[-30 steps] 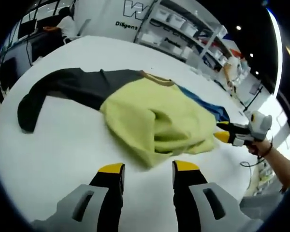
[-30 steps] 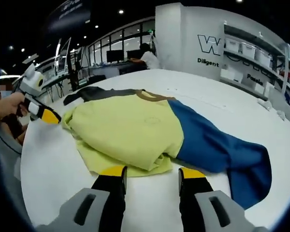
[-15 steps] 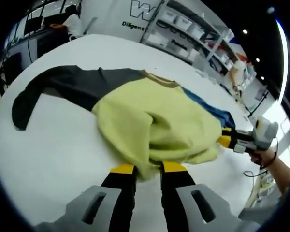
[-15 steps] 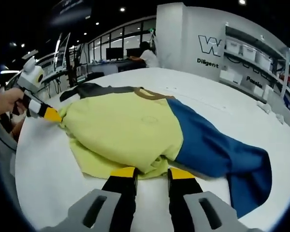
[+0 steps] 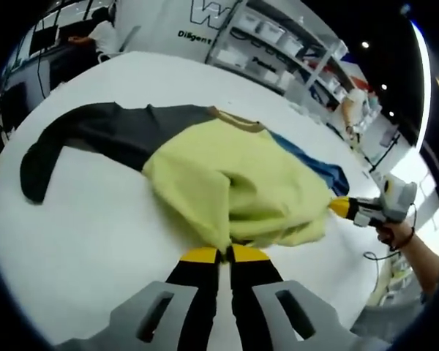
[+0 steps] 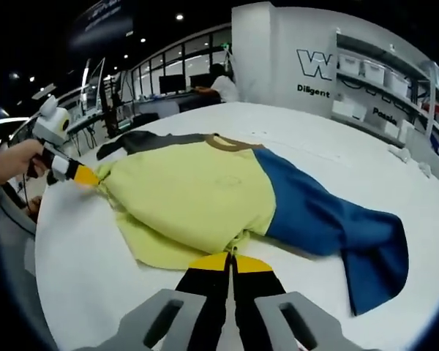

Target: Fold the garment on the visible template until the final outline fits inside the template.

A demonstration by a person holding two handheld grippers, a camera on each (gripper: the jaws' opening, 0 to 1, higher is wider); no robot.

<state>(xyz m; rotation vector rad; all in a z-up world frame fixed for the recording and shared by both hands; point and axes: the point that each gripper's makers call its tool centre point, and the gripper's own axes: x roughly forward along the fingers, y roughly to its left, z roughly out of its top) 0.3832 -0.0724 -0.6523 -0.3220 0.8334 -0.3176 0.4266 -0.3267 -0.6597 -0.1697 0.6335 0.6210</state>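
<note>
A sweatshirt lies on the white table (image 5: 73,234), its yellow-green body (image 5: 234,175) folded up in a loose mound. Its dark grey sleeve (image 5: 80,131) stretches to the left and its blue sleeve (image 5: 314,164) to the right. My left gripper (image 5: 218,254) is shut on the yellow hem at the near corner. In the right gripper view, my right gripper (image 6: 230,259) is shut on the hem of the yellow body (image 6: 190,190), beside the blue sleeve (image 6: 329,227). Each gripper also appears in the other's view, the right gripper (image 5: 342,207) and the left gripper (image 6: 88,175), pinching the hem's far corner.
Shelves with white bins (image 5: 278,36) stand behind the table, and a person sits at a desk (image 5: 102,36) at the back left. A hand (image 5: 395,234) holds the right gripper past the table's edge. Bare table (image 6: 80,270) lies around the garment.
Both grippers moved forward to the yellow hem and their jaws went from open to shut on it. The hem corners are now pinched.
</note>
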